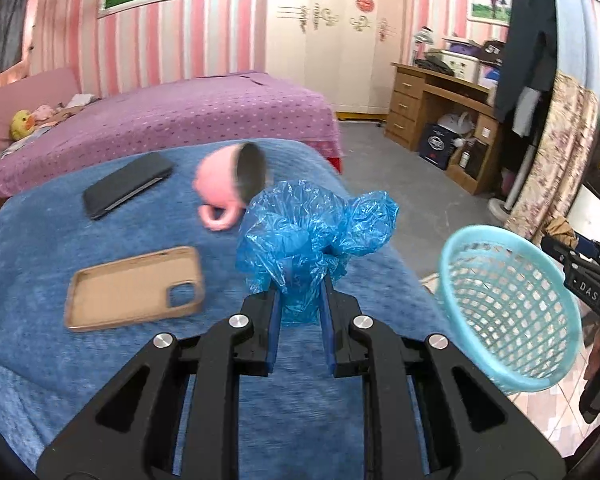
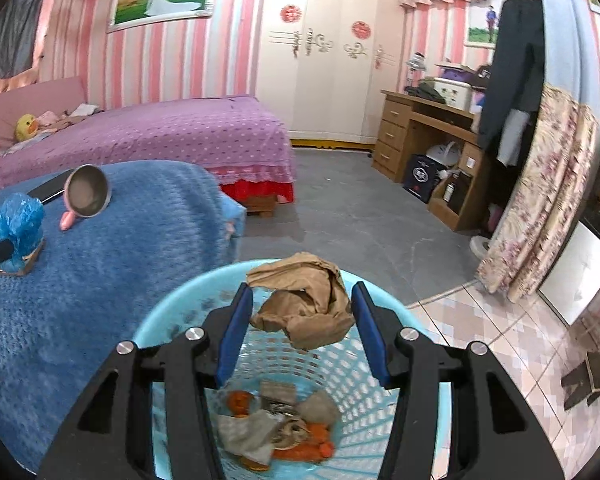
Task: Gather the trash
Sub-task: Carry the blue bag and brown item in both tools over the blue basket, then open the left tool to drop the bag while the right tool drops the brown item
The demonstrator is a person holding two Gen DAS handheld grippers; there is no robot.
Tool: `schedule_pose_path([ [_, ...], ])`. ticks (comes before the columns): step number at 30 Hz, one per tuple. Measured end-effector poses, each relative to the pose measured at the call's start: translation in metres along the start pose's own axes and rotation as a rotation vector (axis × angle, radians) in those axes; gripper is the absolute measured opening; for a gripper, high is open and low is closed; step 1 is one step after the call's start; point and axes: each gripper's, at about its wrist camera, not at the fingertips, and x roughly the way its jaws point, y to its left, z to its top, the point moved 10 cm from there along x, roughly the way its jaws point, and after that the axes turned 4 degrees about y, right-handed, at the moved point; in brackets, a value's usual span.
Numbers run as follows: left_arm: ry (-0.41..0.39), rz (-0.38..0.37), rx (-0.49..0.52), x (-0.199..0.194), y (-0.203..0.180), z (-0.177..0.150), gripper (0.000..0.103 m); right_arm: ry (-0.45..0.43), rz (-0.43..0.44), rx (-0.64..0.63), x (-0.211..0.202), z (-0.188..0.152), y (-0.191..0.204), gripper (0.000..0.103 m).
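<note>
Crinkled blue plastic bag [image 1: 300, 232], mesh basket [image 1: 512, 312]

Both of my wrist views are evenly and fairly brightly lit by soft indoor light; I cannot place its source. Shadows are faint. Small glints sit on the metal bolts of my left claw [image 1: 300, 292] and right claw [image 2: 302, 320]. Motion blur smears the blue blanket [image 1: 40, 248], the pink cup [image 1: 220, 184] and the basket [image 2: 172, 320] rim. Fisheye distortion bows walls and furniture; corners fall to black vignette. Distant detail looks soft, possibly compression.
</note>
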Motion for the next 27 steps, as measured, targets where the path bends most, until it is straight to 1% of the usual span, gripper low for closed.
schedule_pose_path([
  [5,0.023,-0.061,0.024,0.014,-0.041,-0.005,0.016,0.01,-0.045,0.028,0.003,-0.007,-0.033,0.051],
  [8,0.02,-0.088,0.063,0.021,-0.072,-0.005,0.016,0.013,-0.053,0.06,0.004,-0.011,-0.05,0.051],
  [12,0.019,-0.12,0.114,0.026,-0.111,-0.006,0.016,0.016,-0.052,0.077,0.006,-0.015,-0.061,0.051],
  [18,0.016,-0.157,0.191,0.032,-0.159,-0.007,0.017,0.011,-0.048,0.107,0.005,-0.018,-0.071,0.051],
  [20,0.005,-0.163,0.215,0.032,-0.171,-0.004,0.024,0.011,-0.047,0.116,0.005,-0.02,-0.075,0.051],
  [22,-0.007,-0.168,0.224,0.03,-0.179,-0.001,0.053,0.014,-0.044,0.115,0.006,-0.021,-0.075,0.051],
  [23,-0.024,-0.168,0.224,0.028,-0.181,0.003,0.059,0.015,-0.044,0.114,0.006,-0.022,-0.074,0.051],
  [25,-0.049,-0.157,0.218,0.024,-0.178,0.008,0.075,0.018,-0.043,0.112,0.007,-0.022,-0.073,0.051],
  [27,-0.066,-0.14,0.207,0.022,-0.172,0.012,0.082,0.017,-0.042,0.114,0.007,-0.022,-0.073,0.051],
])
